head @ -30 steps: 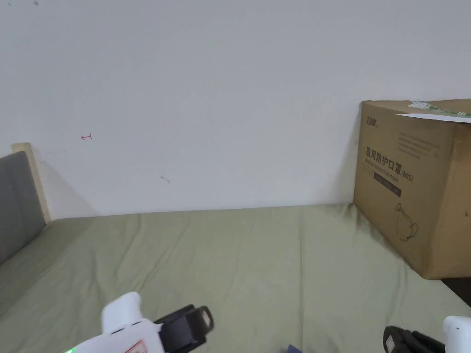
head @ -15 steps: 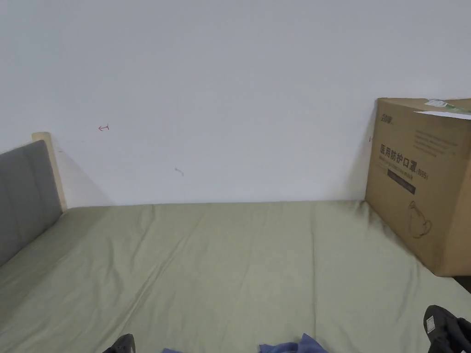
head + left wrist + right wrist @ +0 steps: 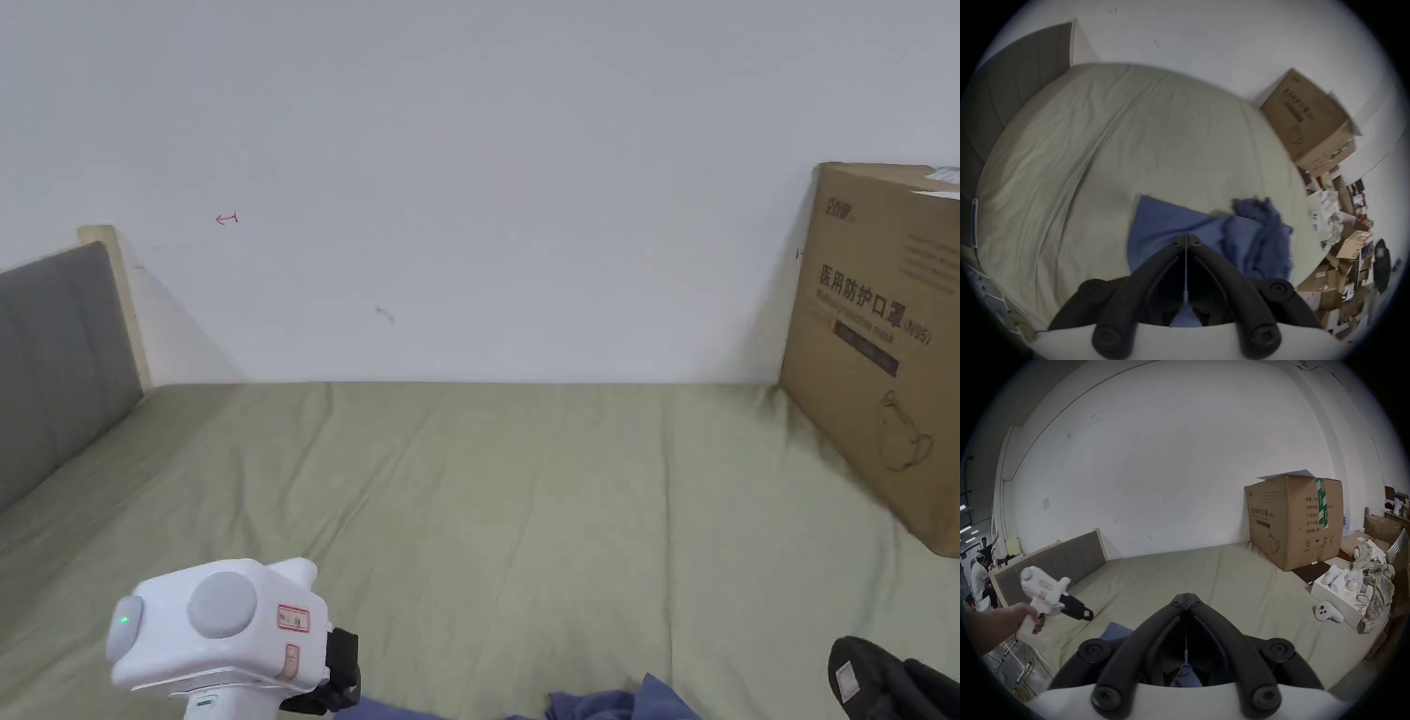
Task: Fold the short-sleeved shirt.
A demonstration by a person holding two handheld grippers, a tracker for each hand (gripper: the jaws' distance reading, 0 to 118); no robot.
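**Blue shirt lies bunched at near edge of green-sheeted bed**

A bed under an olive-green sheet runs along a plain white wall, a grey padded headboard at its left end. The blue short-sleeved shirt lies at the bed's near edge, one part spread flat and the right part crumpled into a heap; in the head view just its upper folds reach the bottom of the frame.

The left gripper hangs above the shirt's flat part, its black jaws pressed together at the tips; blue cloth shows deep in the gap behind them, but whether the jaws pinch it cannot be told. The right gripper is likewise closed tip to tip, with blue fabric visible low behind its jaws, and any grasp is equally unclear. A hand holds the white body of the left gripper over the bed's left side.

A large cardboard box stands on the bed's right end against the wall, printed with dark writing and a line drawing of a face mask, and sealed with green tape. Beyond it lie a white controller and a plaid cloth.
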